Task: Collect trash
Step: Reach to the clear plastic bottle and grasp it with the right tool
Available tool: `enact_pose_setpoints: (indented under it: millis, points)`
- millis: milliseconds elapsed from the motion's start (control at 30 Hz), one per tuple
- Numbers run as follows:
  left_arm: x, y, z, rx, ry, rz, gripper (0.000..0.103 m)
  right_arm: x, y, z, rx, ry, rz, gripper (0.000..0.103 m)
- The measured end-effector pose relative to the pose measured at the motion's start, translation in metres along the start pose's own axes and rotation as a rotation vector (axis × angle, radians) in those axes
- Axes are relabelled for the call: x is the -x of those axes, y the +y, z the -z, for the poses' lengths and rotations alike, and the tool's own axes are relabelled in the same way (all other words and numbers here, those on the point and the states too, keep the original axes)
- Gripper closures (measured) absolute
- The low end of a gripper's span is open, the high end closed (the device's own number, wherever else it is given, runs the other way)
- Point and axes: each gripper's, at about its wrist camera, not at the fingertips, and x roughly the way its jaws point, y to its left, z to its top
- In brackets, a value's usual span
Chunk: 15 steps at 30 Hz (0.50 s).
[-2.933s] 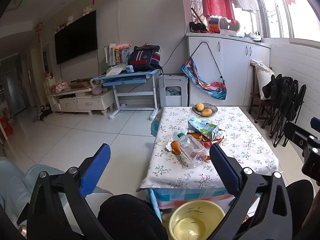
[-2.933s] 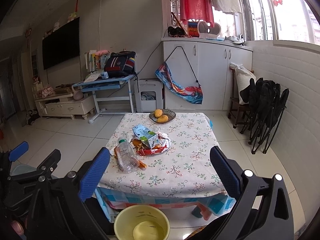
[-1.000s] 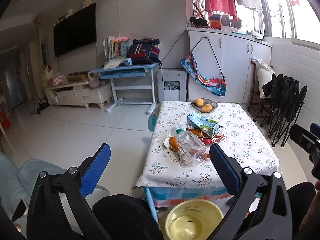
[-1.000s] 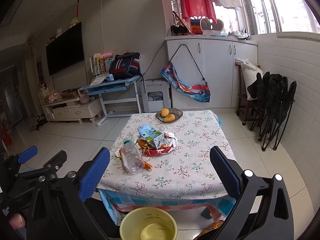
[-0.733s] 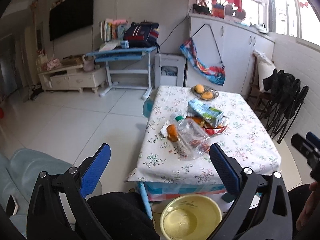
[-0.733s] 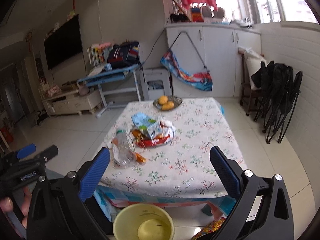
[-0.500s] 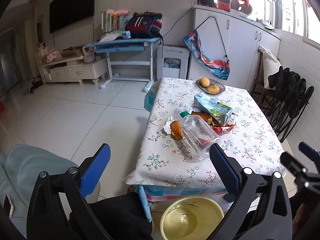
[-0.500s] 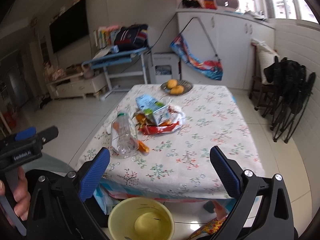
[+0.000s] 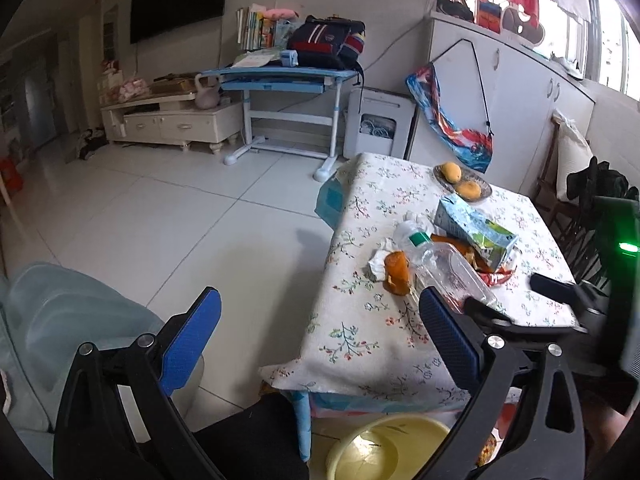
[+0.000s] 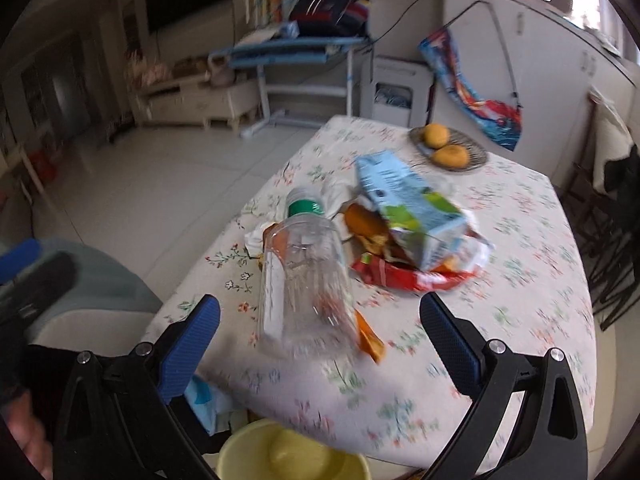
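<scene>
A clear plastic bottle (image 10: 306, 276) with a green cap lies on the flowered tablecloth (image 10: 532, 264); it also shows in the left wrist view (image 9: 444, 268). Behind it lie a blue-green carton (image 10: 408, 208), a red wrapper (image 10: 412, 276), orange peel (image 9: 396, 276) and crumpled tissue (image 9: 378, 260). My right gripper (image 10: 320, 340) is open, just short of the bottle's base. My left gripper (image 9: 320, 340) is open and empty, off the table's near left corner. A yellow bin (image 10: 292, 454) stands on the floor below the table edge.
A dish with two oranges (image 10: 448, 148) sits at the table's far end. Folded black chairs (image 9: 600, 200) stand to the right. A pale blue seat (image 9: 60, 320) is at the left. A blue desk (image 9: 288, 80) and white cabinets stand along the far walls.
My right gripper has moved forward and down over the table toward the bottle. My left gripper has swung left, so the table now sits to its right. Both stay open.
</scene>
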Motion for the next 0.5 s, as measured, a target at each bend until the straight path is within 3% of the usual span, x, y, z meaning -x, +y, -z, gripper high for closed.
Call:
enact_pose_setpoints:
  millis: [133, 233, 333, 500]
  points:
    - [-0.004, 0.002, 0.003, 0.002, 0.003, 0.011, 0.007, -0.029, 0.012, -0.008, 0.075, 0.058, 0.045, 0.008]
    - [-0.006, 0.003, 0.004, 0.003, 0.006, 0.025, 0.007, -0.049, 0.014, -0.011, 0.108, 0.116, 0.067, 0.031]
    - [-0.008, 0.002, 0.005, -0.005, 0.008, 0.033, 0.007, -0.062, 0.011, -0.009, 0.124, 0.168, 0.065, 0.046]
    - [-0.014, -0.001, 0.006, -0.014, 0.027, 0.047, 0.007, -0.052, -0.008, -0.009, 0.043, 0.131, -0.005, 0.048]
